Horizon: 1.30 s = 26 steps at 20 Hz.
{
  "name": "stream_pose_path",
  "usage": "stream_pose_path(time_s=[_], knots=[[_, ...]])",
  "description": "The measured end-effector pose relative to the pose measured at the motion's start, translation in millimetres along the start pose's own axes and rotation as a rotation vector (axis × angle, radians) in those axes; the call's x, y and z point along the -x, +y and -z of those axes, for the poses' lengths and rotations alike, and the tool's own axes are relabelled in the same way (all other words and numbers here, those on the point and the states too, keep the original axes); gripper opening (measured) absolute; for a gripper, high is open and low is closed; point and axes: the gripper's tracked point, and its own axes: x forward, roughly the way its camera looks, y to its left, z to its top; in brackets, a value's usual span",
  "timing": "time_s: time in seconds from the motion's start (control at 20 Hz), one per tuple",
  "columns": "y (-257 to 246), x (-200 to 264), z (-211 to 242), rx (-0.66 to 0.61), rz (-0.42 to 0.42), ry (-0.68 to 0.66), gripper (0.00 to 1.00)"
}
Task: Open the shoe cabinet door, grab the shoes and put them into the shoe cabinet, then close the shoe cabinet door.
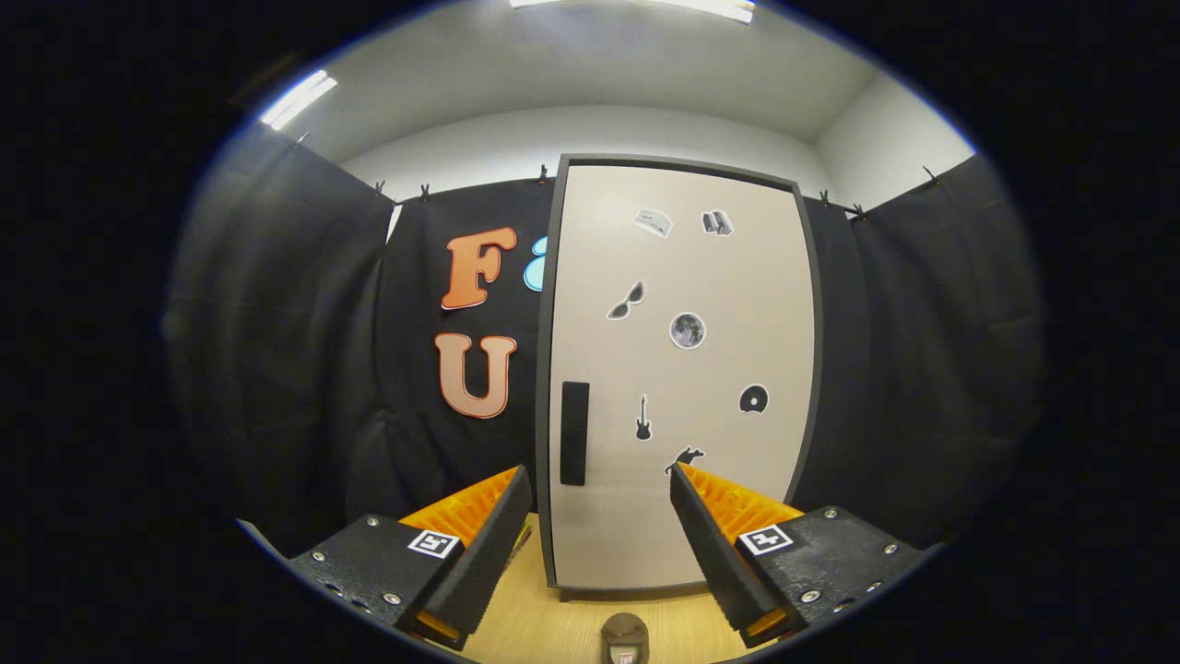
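A tall shoe cabinet (682,369) stands upright on a pale wood-grain bench (553,627), its door (687,277) shut flat inside a dark frame. The door is a smooth, matte, off-white panel, taller than it is wide, with a slim black rectangular handle (574,432) set upright near its left edge. Small flat stickers (687,330) dot the panel, among them sunglasses, a round moon, a guitar and a disc. The tongs (599,489) point straight at the lower part of the door with their two fingers spread wide apart and nothing between them; the handle sits just beyond the left finger. Each finger has a ridged inner face and a square printed marker on its flat, bolted base. A small dark rounded object (624,638), possibly the toe of a shoe, lies on the bench between the fingers, near their bases. Black cloth (922,369) hangs in soft folds behind the cabinet, clipped along its top edge, under a plain white ceiling with strip lights (297,100).
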Motion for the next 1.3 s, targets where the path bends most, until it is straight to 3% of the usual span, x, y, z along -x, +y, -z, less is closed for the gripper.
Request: stream_pose_path(time_s=[0.35, 0.75, 1.1, 1.3], knots=[[15.2, -62.7, 14.8, -0.015, 0.008, 0.019, 0.95], [20.5, -134.7, 31.4, -0.062, -0.012, 0.039, 0.86], [33.5, -169.2, 33.5, -0.090, -0.028, 0.046, 0.65], [40.3, -176.8, 34.0, -0.035, -0.026, 0.041, 0.54]])
